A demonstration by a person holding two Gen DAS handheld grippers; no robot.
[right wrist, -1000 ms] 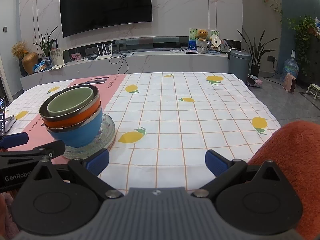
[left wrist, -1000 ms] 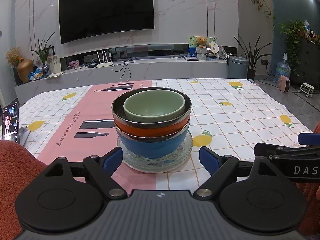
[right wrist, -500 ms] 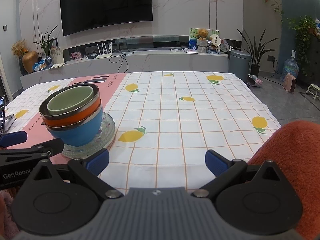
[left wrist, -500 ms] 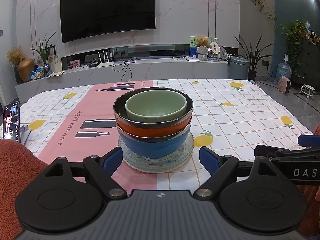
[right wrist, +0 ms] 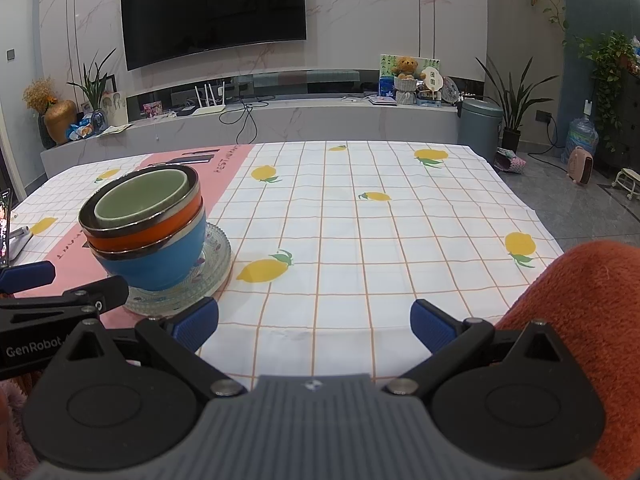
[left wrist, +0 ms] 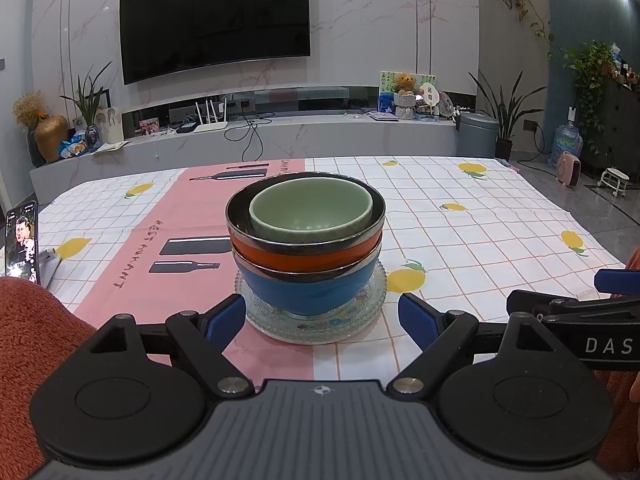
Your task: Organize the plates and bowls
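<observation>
In the middle of the left camera's picture there is a stack: a green bowl [left wrist: 310, 210] sits inside an orange bowl [left wrist: 306, 254], which sits inside a blue bowl [left wrist: 306, 294], and all of them stand on a glass plate [left wrist: 316, 326]. The plate is on a tablecloth [left wrist: 460, 240] with lemons on it. The left gripper [left wrist: 322, 316] is wide open and holds nothing; the near edge of the plate is right between its blue tips. The right gripper [right wrist: 314, 322] is also wide open and empty, and in its picture the stack sits at the left. I think the stacking looks done. Next, the person may need to pull both tools back slowly so the stack does not get bumped.
</observation>
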